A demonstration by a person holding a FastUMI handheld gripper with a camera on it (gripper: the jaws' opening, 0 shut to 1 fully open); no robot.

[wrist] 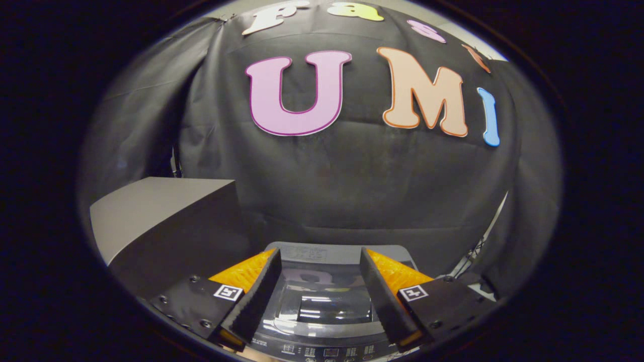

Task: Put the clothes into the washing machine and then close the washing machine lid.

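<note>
So the hand-held gripper (319,281) hangs above the washing machine (327,322) with fingers spread and nothing in them, lid (329,301) looks flat and closed between them, and I can't spot any clothes, so my guess is they're already inside.

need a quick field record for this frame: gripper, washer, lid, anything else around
gripper: gripper open, fingers apart, holding nothing
washer: washing machine below and between the fingers, control panel nearest the camera
lid: glass lid looks down and flat, reflecting the wall
clothes: cannot tell, none seen between the fingers
other: grey box to the left, beyond the fingers
backdrop: black cloth wall
</note>
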